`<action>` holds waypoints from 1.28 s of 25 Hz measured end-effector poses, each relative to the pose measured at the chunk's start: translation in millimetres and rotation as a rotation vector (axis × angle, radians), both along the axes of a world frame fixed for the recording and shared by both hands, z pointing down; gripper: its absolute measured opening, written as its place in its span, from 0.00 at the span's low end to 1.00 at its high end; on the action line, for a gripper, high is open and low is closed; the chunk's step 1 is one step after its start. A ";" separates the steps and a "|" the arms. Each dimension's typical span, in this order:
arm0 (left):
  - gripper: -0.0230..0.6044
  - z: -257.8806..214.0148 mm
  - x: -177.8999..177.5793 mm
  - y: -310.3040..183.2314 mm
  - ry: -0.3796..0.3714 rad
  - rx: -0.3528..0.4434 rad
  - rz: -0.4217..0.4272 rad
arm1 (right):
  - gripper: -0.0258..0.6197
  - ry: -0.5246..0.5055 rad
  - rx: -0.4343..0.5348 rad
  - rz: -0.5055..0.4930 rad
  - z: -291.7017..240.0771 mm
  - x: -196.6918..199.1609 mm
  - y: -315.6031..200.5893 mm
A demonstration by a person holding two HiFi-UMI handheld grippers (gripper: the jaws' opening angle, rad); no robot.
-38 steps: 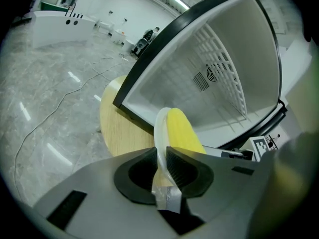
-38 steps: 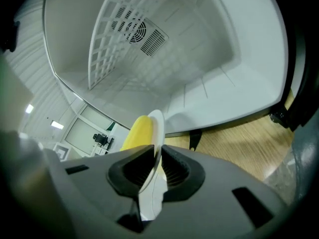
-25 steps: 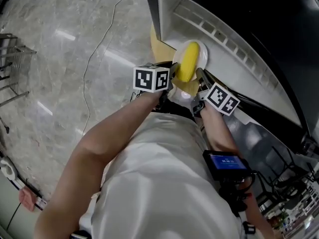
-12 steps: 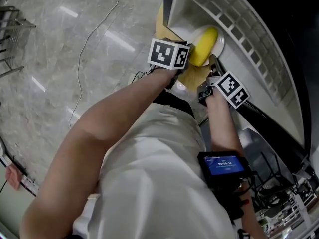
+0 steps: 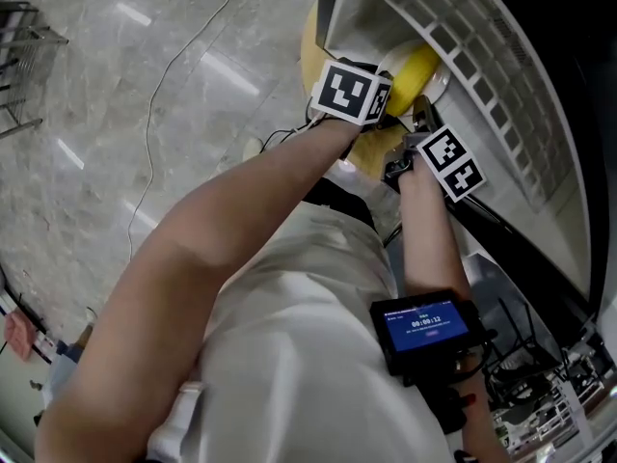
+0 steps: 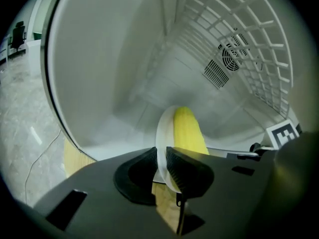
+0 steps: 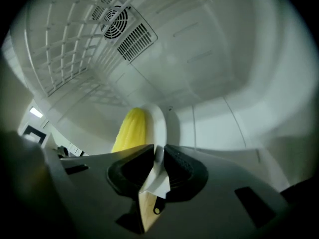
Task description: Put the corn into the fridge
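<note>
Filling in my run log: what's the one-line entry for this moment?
left claw: shut on plate | right claw: shut on plate | corn: lying on plate | plate: inside fridge

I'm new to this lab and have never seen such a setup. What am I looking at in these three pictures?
No robot here: a person holds a two-jaw gripper in each hand. The head view looks down from a camera on the person's head. The other two views come from cameras riding on the left gripper and the right gripper. Each gripper is shut on the rim of a white plate. The plate carries the corn and is held inside an open fridge.
</note>
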State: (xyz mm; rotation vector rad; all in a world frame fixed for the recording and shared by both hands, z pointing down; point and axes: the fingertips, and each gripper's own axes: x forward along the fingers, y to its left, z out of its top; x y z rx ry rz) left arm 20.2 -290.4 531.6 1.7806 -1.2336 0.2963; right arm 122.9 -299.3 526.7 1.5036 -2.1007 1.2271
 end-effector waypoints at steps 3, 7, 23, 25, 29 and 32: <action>0.13 -1.4 5.8 -8.3 -0.012 0.006 0.006 | 0.12 0.010 0.005 0.014 -1.0 5.4 -7.5; 0.14 -4.1 10.6 -17.3 -0.030 0.013 0.022 | 0.12 0.024 0.015 0.017 -4.9 9.2 -15.8; 0.14 1.6 11.7 -24.9 -0.108 0.048 0.083 | 0.12 0.085 0.024 -0.002 -3.7 5.5 -24.6; 0.14 1.1 13.0 -25.2 -0.112 0.048 0.090 | 0.12 0.085 0.026 -0.002 -4.5 6.8 -24.4; 0.14 2.6 13.3 -28.6 -0.122 0.046 0.094 | 0.14 0.104 0.003 -0.002 1.2 9.1 -26.0; 0.15 1.8 11.7 -30.9 -0.154 0.063 0.091 | 0.14 0.115 -0.004 0.009 2.8 10.3 -26.3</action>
